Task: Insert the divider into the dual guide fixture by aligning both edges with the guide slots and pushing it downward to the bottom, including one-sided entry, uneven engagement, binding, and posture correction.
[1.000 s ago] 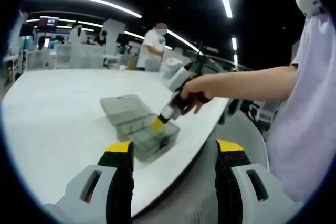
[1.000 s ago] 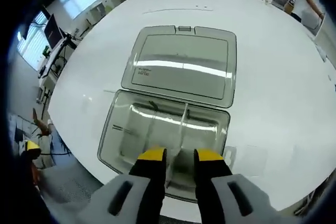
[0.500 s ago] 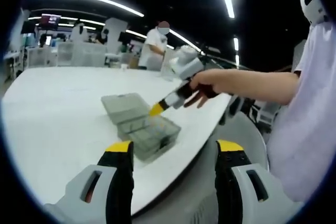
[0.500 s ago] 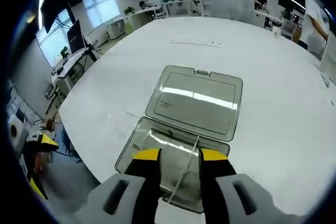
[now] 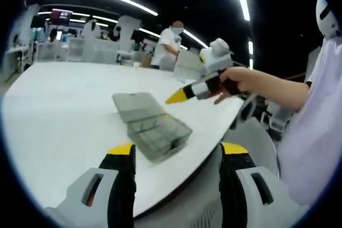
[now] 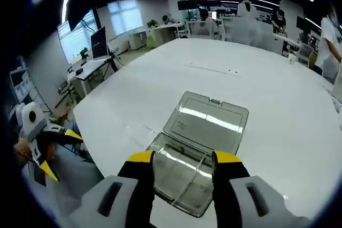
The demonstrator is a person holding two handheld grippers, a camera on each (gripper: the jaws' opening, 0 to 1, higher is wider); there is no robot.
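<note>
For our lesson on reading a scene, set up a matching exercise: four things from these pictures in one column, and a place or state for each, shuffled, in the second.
Things:
1. box lid
2. divider
3. right gripper
4. left gripper

States:
A. raised above the box, empty
B. lying open, flat on the table
C. open, off the table's edge
D. standing inside the clear box

Pairs: 1-B, 2-D, 3-A, 4-C

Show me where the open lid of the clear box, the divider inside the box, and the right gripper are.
open lid point(image 6: 206, 122), right gripper view, middle of the flat panel.
divider point(image 6: 193, 167), right gripper view, thin upright wall across the tray.
right gripper point(image 5: 176, 97), left gripper view, yellow jaw tips.
</note>
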